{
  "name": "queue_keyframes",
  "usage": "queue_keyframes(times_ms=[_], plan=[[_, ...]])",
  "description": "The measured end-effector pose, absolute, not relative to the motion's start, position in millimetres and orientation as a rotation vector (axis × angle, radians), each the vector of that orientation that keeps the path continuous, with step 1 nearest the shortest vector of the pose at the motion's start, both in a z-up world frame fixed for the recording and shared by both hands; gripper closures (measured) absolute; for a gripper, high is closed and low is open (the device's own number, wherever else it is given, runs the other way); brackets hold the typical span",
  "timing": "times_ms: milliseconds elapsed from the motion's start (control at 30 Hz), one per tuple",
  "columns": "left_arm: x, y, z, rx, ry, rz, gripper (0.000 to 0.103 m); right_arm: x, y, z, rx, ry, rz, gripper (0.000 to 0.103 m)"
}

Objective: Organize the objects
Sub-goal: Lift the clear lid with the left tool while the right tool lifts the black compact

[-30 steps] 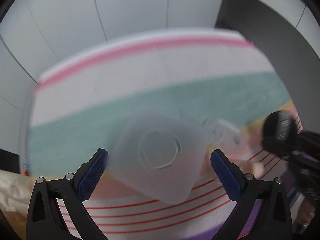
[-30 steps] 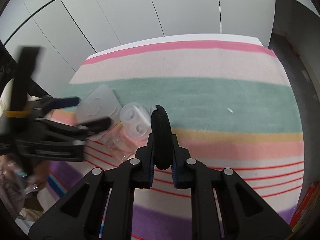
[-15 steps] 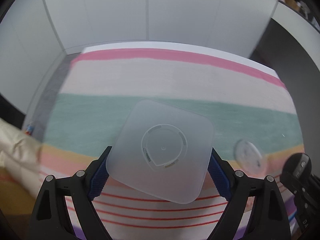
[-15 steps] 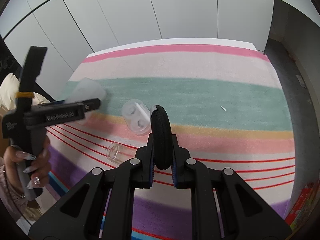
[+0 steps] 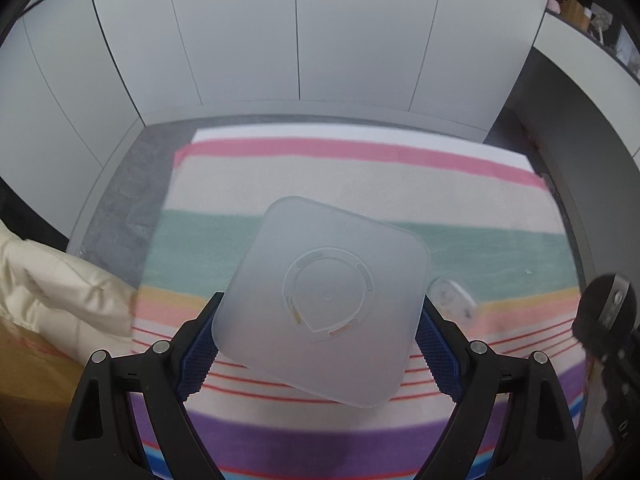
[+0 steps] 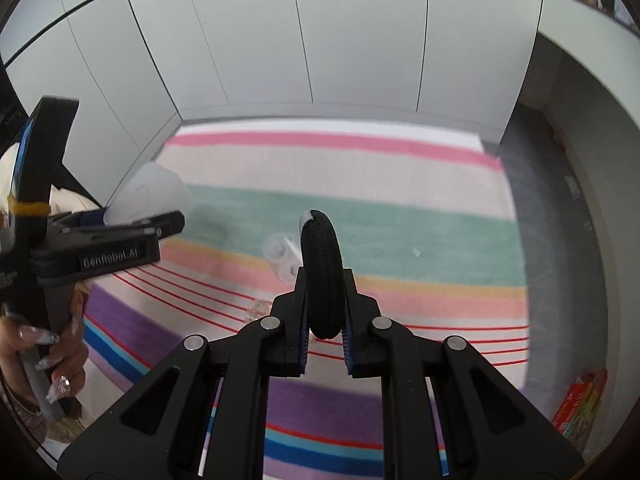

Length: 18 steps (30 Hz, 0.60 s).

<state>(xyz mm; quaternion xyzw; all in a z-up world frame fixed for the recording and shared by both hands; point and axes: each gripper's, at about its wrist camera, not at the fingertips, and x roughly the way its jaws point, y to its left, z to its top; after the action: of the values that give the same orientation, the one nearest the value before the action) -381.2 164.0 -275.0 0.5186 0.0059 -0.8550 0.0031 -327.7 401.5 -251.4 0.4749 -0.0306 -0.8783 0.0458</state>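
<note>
My left gripper (image 5: pixel 318 316) is shut on a frosted, square plastic lid (image 5: pixel 324 300) with rounded corners. Its blue pads press two opposite edges, and the lid hangs above the striped rug (image 5: pixel 360 184). In the right wrist view the same lid (image 6: pixel 148 192) and left gripper (image 6: pixel 152 228) show at the left, held by a person's hand (image 6: pixel 52 360). My right gripper (image 6: pixel 325 284) is shut on a black padded ring (image 6: pixel 320 264) that stands upright between its jaws. A small clear case with two round wells (image 6: pixel 282 256) lies on the rug below.
White cabinet panels (image 6: pixel 320 40) close off the far side of the rug. A cream cushion (image 5: pixel 60 292) lies at the left, and a colourful box (image 6: pixel 580 404) sits on the grey floor at the right. A tiny clear piece (image 6: pixel 256 310) rests on the red-lined stripe.
The left gripper's jaws closed on the lid and lifted it off the rug. Both grippers have risen, so the rug looks smaller. The right gripper has kept hold of the black ring throughout.
</note>
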Motion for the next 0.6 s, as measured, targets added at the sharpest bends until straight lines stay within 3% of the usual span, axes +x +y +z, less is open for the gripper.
queue_keyframes(times_ms=[600], plan=[[-310, 148, -83, 1.372, 0.024, -2.897, 0.014, -292, 387, -70, 1.262, -0.101, -2.869, 0.090]])
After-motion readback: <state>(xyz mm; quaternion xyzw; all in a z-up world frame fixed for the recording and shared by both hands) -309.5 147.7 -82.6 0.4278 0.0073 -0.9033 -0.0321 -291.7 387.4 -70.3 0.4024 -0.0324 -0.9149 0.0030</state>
